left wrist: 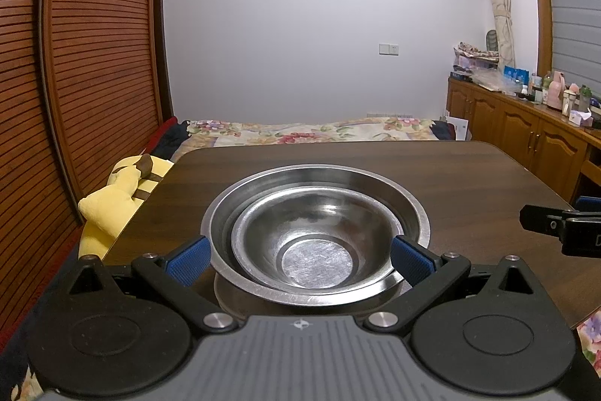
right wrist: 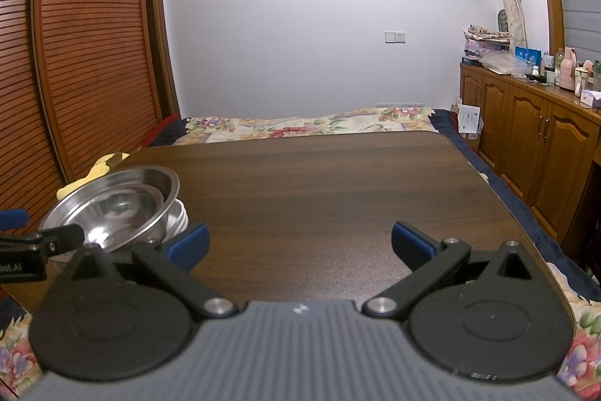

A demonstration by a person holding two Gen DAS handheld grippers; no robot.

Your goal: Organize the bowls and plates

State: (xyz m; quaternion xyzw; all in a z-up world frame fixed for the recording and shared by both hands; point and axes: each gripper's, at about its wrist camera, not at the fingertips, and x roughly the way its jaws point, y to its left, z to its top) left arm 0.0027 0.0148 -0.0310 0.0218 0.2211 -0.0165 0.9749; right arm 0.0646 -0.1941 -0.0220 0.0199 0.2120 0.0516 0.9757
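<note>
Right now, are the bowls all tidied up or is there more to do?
Mostly done, it looks like. The small steel bowl already sits nested inside the big steel bowl, and white dishes show stacked underneath. The left claw is open around the stack's near rim, gripping nothing. The right claw is open over bare table. No loose dishes are in view, so perhaps only letting go remains.

Table (right wrist: 319, 183): stack of bowls (left wrist: 315, 235) near its left front corner, a smaller bowl (left wrist: 317, 250) nested inside the larger, more beneath. Left tool (left wrist: 300, 260) at the stack, one finger on either side. Right tool (right wrist: 298, 245) to the right, over bare tabletop. Bed (right wrist: 300, 124) behind table; plush toy (left wrist: 112, 202) left of it; cabinet (right wrist: 526, 123) along the right
</note>
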